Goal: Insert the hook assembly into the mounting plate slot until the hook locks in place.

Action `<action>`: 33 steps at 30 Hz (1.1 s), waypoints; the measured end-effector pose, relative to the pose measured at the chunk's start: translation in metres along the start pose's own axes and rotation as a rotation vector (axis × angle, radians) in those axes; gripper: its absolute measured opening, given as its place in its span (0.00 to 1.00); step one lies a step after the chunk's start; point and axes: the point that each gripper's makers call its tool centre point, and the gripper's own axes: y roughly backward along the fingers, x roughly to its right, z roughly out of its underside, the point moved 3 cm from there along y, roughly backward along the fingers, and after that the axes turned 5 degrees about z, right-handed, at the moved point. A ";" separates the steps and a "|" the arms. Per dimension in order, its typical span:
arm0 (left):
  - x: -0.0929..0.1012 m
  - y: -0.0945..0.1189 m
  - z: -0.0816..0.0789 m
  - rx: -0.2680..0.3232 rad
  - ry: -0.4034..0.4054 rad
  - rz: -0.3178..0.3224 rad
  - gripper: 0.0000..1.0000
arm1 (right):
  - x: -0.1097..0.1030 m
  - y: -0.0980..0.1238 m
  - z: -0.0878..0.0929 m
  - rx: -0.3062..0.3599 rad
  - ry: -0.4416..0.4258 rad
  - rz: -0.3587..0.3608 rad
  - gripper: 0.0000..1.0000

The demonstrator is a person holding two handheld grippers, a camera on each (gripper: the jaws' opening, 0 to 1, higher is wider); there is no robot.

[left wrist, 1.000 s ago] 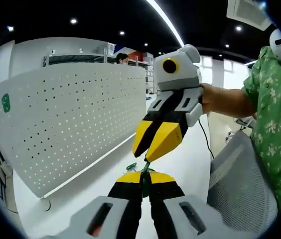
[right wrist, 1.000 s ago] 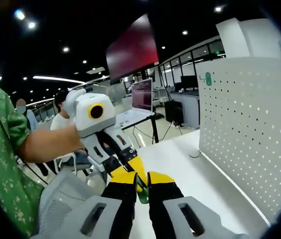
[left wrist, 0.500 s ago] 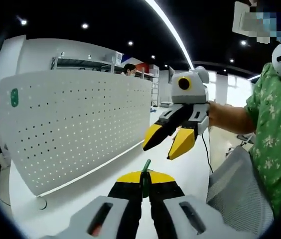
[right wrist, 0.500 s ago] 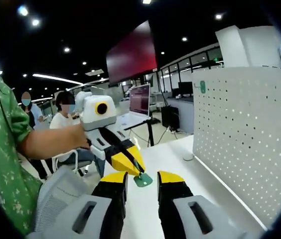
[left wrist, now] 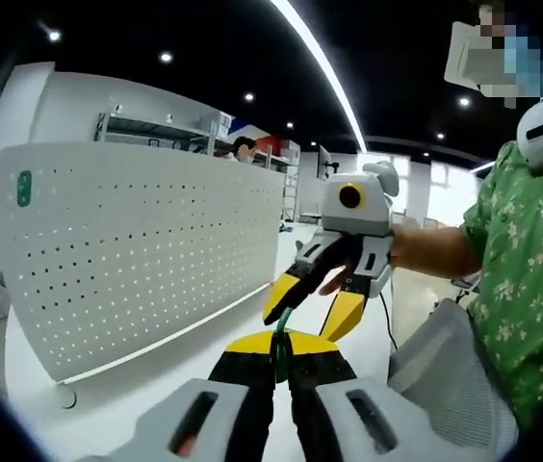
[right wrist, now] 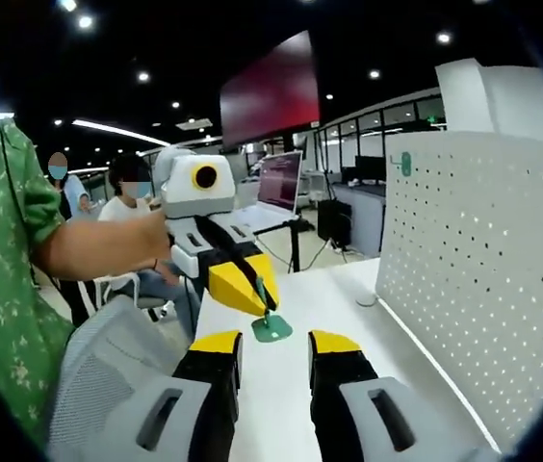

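We hold the green hook assembly point(right wrist: 264, 313) clamped in our left gripper point(right wrist: 243, 289), its stem pointing away from the pegboard mounting plate point(left wrist: 137, 250) on our left, while our right gripper point(right wrist: 273, 348) stands apart, empty.

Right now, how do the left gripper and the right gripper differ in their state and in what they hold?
The left gripper has its jaws shut on the green hook assembly, while the right gripper stands open and holds nothing. In the right gripper view the left gripper pinches the hook's thin stem with the flat green base hanging below; the right gripper's jaws stand apart just beneath that base. Both have yellow tips on black jaws, and both are held above the white table.
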 end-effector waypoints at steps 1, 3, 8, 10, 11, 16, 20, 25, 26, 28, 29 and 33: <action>0.001 -0.001 0.000 0.001 0.000 0.008 0.04 | 0.000 0.000 0.000 -0.001 0.002 -0.001 0.27; 0.004 -0.002 -0.002 0.009 0.003 0.019 0.04 | 0.000 0.000 0.000 -0.002 0.010 -0.003 0.26; 0.006 -0.004 -0.003 0.025 0.013 0.029 0.04 | -0.002 -0.002 0.000 -0.002 0.032 -0.017 0.21; 0.007 -0.004 -0.003 0.024 0.017 0.032 0.04 | -0.003 -0.002 0.000 0.001 0.039 -0.020 0.20; 0.007 -0.005 -0.003 0.026 0.019 0.034 0.04 | -0.003 -0.002 0.000 0.000 0.041 -0.022 0.19; 0.007 -0.004 -0.003 0.035 0.028 0.034 0.03 | -0.005 -0.001 0.000 -0.002 0.046 -0.029 0.17; 0.008 -0.004 -0.004 0.043 0.032 0.037 0.03 | -0.005 -0.001 -0.001 -0.001 0.050 -0.033 0.17; 0.010 -0.003 -0.003 0.027 0.019 0.039 0.04 | -0.006 0.000 -0.001 -0.009 0.056 -0.041 0.16; 0.010 -0.004 -0.002 0.018 0.011 0.039 0.04 | -0.006 0.001 -0.002 -0.011 0.055 -0.043 0.16; 0.012 -0.004 0.001 -0.010 -0.010 0.039 0.04 | -0.006 0.003 -0.003 -0.018 0.061 -0.043 0.15; 0.013 -0.005 0.001 -0.013 -0.019 0.038 0.04 | -0.006 0.004 -0.003 -0.019 0.063 -0.042 0.15; 0.014 -0.004 -0.001 -0.016 -0.031 0.042 0.04 | -0.007 0.005 -0.004 -0.026 0.068 -0.043 0.15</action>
